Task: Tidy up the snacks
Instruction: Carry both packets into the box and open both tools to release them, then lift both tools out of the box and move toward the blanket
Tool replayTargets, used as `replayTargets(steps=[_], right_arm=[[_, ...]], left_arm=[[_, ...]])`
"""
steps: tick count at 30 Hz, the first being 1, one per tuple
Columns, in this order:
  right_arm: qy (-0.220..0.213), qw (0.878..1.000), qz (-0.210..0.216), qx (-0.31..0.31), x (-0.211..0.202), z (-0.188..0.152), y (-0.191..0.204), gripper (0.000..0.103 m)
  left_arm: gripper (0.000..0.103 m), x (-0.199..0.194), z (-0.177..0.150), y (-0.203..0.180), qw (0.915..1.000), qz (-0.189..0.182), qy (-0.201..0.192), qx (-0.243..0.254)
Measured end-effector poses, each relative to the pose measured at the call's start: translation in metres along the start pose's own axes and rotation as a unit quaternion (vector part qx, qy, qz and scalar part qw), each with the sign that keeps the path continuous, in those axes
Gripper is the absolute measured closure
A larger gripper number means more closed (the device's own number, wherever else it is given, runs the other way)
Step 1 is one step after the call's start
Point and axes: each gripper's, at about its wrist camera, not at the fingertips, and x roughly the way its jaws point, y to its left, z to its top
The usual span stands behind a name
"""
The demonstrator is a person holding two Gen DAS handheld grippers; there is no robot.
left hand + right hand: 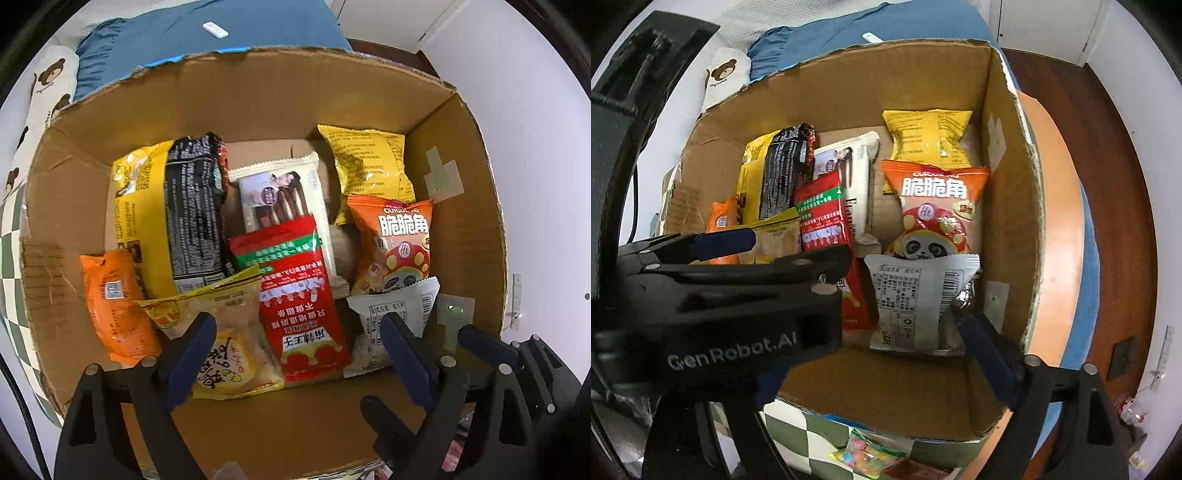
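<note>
A cardboard box (258, 99) holds several snack packs: a yellow and black bag (173, 210), a white biscuit pack (284, 192), a red pack (299, 291), an orange panda bag (399, 243), a yellow bag (369, 166), a white pack (391, 321), a pale yellow cake pack (225, 339) and an orange pack (114, 306). My left gripper (295, 354) is open over the box's near side, holding nothing. My right gripper (871, 369) is open too; its left finger is hidden behind the left gripper's body (731, 295). The white pack (916, 299) lies just beyond its right finger (990, 354).
The box (1015, 184) stands on a checked cloth (798, 432) next to a blue bed cover (207, 40) and a bear-print pillow (48, 92). A colourful candy bag (864, 454) lies outside the box, near its front wall. Wooden floor (1115, 184) is at right.
</note>
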Motion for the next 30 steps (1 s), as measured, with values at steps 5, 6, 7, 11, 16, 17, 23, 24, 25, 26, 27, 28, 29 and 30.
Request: replayTargets(steps=[5,6,7,11,16,17,23,24,25,26,27,28,29,30], right_arm=[[-0.012,1.0,-0.009,0.006,0.0,0.0,0.007,0.009],[-0.014,1.0,-0.01,0.008,0.0,0.0,0.007,0.009],[-0.014,1.0,-0.012,0.007,-0.002,0.0,0.008,0.009],[-0.02,1.0,-0.018,0.006,-0.008,-0.004,0.009,0.009],[-0.036,0.999,-0.02,0.003,-0.022,-0.008,0.013,0.009],[-0.04,0.999,-0.021,0.001,-0.026,-0.01,0.014,0.009],[-0.064,0.997,-0.033,-0.013,-0.04,-0.02,0.022,0.009],[-0.067,0.997,-0.035,-0.015,-0.041,-0.022,0.022,0.009],[-0.071,0.997,-0.036,-0.015,-0.044,-0.024,0.023,0.009],[-0.079,0.996,-0.038,-0.016,-0.047,-0.027,0.023,0.009],[-0.084,0.996,-0.038,-0.015,-0.049,-0.029,0.023,0.009],[-0.089,0.995,-0.038,-0.014,-0.053,-0.032,0.023,0.009],[-0.096,0.995,-0.039,-0.014,-0.057,-0.036,0.023,0.009],[-0.1,0.994,-0.04,-0.015,-0.059,-0.037,0.023,0.009]], left_arm=[[0.012,-0.014,-0.009,0.009,0.9996,0.012,-0.022,-0.009],[0.012,-0.016,-0.01,0.011,0.9995,0.014,-0.026,-0.011],[0.012,-0.019,-0.012,0.014,0.9994,0.016,-0.03,-0.012],[0.012,-0.03,-0.022,0.022,0.9986,0.025,-0.043,-0.019],[0.012,-0.047,-0.032,0.033,0.9972,0.028,-0.063,-0.029],[0.012,-0.051,-0.034,0.035,0.9967,0.03,-0.069,-0.031],[0.012,-0.074,-0.046,0.044,0.9912,0.048,-0.119,-0.031],[0.012,-0.078,-0.049,0.046,0.9902,0.049,-0.127,-0.031],[0.012,-0.082,-0.054,0.047,0.989,0.051,-0.136,-0.031],[0.012,-0.086,-0.058,0.048,0.9878,0.054,-0.143,-0.031],[0.012,-0.088,-0.06,0.049,0.9864,0.056,-0.152,-0.03],[0.012,-0.093,-0.066,0.049,0.9844,0.059,-0.163,-0.028],[0.012,-0.096,-0.069,0.049,0.9831,0.063,-0.17,-0.027],[0.012,-0.099,-0.073,0.05,0.9814,0.066,-0.178,-0.027]])
